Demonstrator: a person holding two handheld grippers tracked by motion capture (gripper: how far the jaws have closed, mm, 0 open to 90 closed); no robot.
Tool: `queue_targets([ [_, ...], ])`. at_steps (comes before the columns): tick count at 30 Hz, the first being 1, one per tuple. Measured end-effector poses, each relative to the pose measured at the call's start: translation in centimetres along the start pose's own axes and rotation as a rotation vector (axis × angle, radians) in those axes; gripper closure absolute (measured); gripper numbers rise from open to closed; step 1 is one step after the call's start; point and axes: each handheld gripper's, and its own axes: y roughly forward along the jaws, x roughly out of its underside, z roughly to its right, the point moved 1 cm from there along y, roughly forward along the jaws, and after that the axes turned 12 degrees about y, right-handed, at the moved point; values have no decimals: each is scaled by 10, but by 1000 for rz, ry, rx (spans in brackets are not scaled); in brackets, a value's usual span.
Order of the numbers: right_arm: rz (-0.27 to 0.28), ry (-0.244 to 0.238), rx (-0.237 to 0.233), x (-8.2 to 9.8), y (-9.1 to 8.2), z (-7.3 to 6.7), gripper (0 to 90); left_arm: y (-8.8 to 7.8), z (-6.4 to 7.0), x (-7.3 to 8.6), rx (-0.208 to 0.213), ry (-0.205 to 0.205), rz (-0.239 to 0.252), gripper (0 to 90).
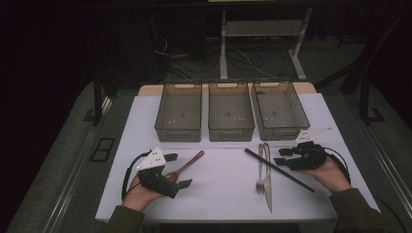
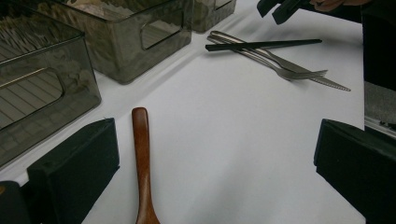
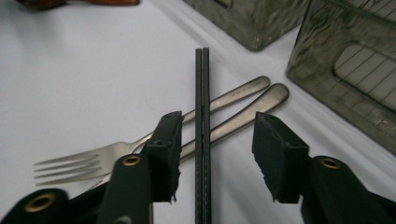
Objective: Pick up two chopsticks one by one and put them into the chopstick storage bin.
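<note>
High view: a white table top (image 1: pixel 223 189) carries three translucent grey bins in a row across the upper middle of the frame, the left bin (image 1: pixel 179 111), the middle bin (image 1: pixel 231 111) and the right bin (image 1: pixel 280 109), standing side by side with narrow gaps between them. Below them, in the lower left, the left gripper (image 1: pixel 177 170) is held in a hand (image 1: pixel 138 195) with its jaws spread wide; a wooden spoon (image 1: pixel 187 162) lies between the jaws, its handle running up and to the right, and no jaw touches it. In the lower right, the right gripper (image 1: pixel 285 156) is held in the other hand (image 1: pixel 333 174), jaws likewise parted, set over a pair of black chopsticks (image 1: pixel 278 169) that lies diagonally from upper left to lower right. A metal fork (image 1: pixel 261 167) and a metal knife (image 1: pixel 267 177) lie close together just left of the chopsticks, whose upper end crosses their handles. Left gripper view: the spoon handle (image 2: pixel 142 158) rises from the bottom edge nearer the left-hand jaw, apart from both jaws; the fork, knife and chopsticks lie at upper right. Right gripper view: the chopsticks (image 3: pixel 202 130) run vertically between the open jaws, close beside the left-hand one, lying on top of the fork (image 3: pixel 88 163) and knife handles (image 3: pixel 243 116).
</note>
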Motion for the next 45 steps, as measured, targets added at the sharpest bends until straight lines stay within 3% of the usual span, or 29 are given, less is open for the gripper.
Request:
queue_targets([
  [8, -52, -13, 8, 4, 4, 1, 707, 1, 1, 1, 6, -1, -2, 0],
  [18, -113, -40, 24, 8, 10, 0, 793, 1, 1, 1, 9, -2, -3, 0],
  [33, -162, -66, 49, 11, 15, -2, 819, 1, 1, 1, 9, -4, -3, 0],
  [45, -169, -75, 64, 12, 16, 0, 819, 1, 1, 1, 7, -3, -2, 0],
])
